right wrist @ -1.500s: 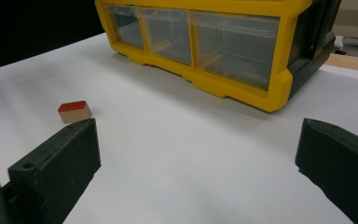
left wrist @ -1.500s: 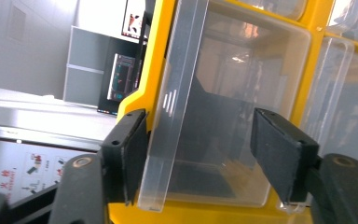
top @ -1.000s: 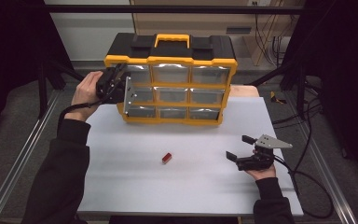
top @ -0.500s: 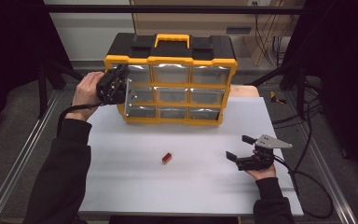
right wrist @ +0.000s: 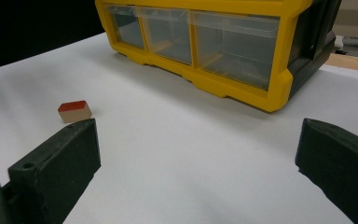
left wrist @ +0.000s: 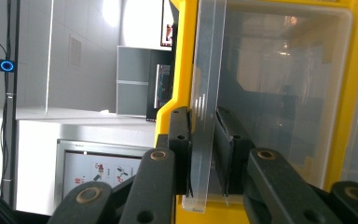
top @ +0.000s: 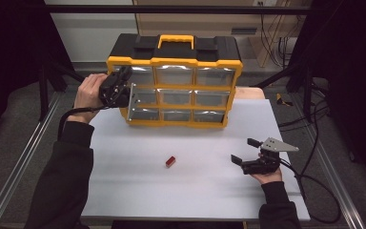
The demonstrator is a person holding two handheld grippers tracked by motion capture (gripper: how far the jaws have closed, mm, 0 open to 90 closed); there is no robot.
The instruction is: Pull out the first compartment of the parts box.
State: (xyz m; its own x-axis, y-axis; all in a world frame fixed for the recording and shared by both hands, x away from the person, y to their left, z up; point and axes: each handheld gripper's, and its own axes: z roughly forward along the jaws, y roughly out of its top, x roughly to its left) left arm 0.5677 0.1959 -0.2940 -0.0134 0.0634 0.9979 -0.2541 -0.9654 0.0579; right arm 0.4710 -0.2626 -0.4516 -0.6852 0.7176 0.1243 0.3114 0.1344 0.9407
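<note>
White and bare across most of its surface, the tabletop (top: 138, 191) sits in a dim room with dark floor and metal rails at either side, and a yellow-and-black drawer organizer (top: 174, 78) stands at its far edge with a yellow carry handle on top and three rows of clear drawers in front. At the left, the person's left hand holds the left claw (top: 124, 93) up against the organizer's left column, level with the upper and middle rows. Its jaws have just been closing, and in the left gripper view they stand narrow on either side of the clear front lip of a drawer (left wrist: 205, 107), the pads pressed against the thin plastic, so the claw grips that lip. Near the middle of the tabletop, well in front of the organizer and apart from both claws, lies a small red block (top: 170, 161); in the right gripper view it shows a red top and a pale side. At the right, the right claw (top: 247, 151) rests low over the tabletop in the person's right hand, its jaws spread wide with nothing between them, the block (right wrist: 74, 111) lying just beyond its left jaw in the right gripper view.
</note>
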